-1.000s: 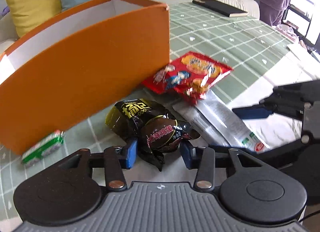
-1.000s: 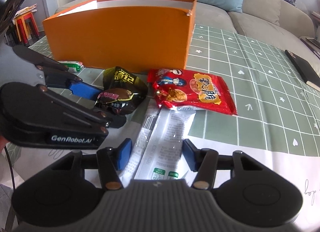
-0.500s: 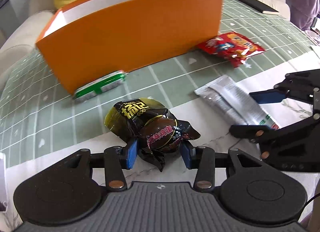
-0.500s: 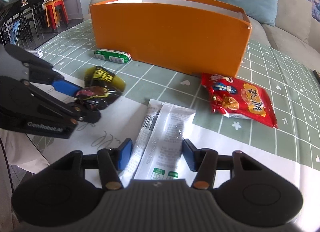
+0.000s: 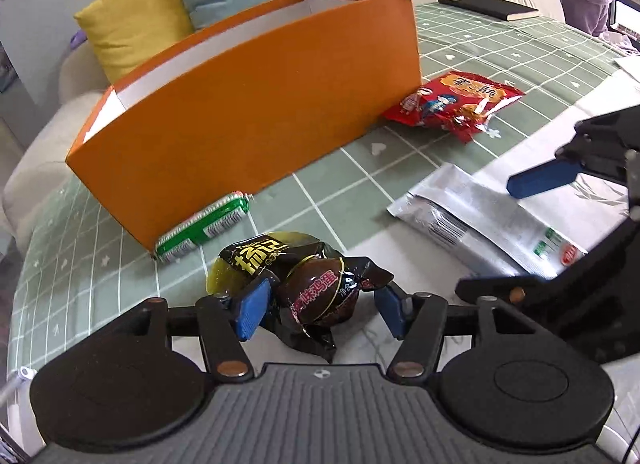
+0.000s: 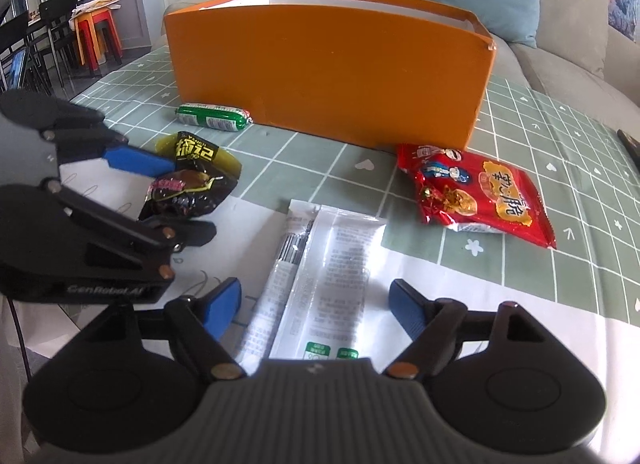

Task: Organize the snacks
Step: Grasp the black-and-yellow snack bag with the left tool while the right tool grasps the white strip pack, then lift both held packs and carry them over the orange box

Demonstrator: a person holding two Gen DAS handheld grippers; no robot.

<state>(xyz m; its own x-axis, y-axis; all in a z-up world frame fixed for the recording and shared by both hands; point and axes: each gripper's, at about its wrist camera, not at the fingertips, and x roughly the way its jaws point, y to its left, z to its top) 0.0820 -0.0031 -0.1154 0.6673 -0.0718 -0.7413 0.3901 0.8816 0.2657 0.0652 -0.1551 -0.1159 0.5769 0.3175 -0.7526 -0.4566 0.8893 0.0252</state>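
A dark egg snack packet [image 5: 308, 288] lies on the table between the fingers of my left gripper [image 5: 320, 310]; the jaws stand a little wider than the packet, open around it. It also shows in the right wrist view [image 6: 188, 188]. My right gripper [image 6: 316, 306] is open astride a clear white packet [image 6: 320, 272], not touching it. An orange box [image 5: 256, 112] stands open-topped behind. A red snack bag [image 6: 480, 192] lies at its right end, a green sausage [image 5: 204, 226] at its front left.
The table [image 6: 560, 152] has a green checked cloth with a white printed part near me. A black notebook [image 5: 488, 6] lies at the far side. A sofa with a yellow cushion [image 5: 132, 24] and a blue one stands behind the box.
My left gripper's jaws have widened off the dark packet, which rests on the table. Both grippers have drawn nearer to the orange box. The right gripper stays open over the white packet.
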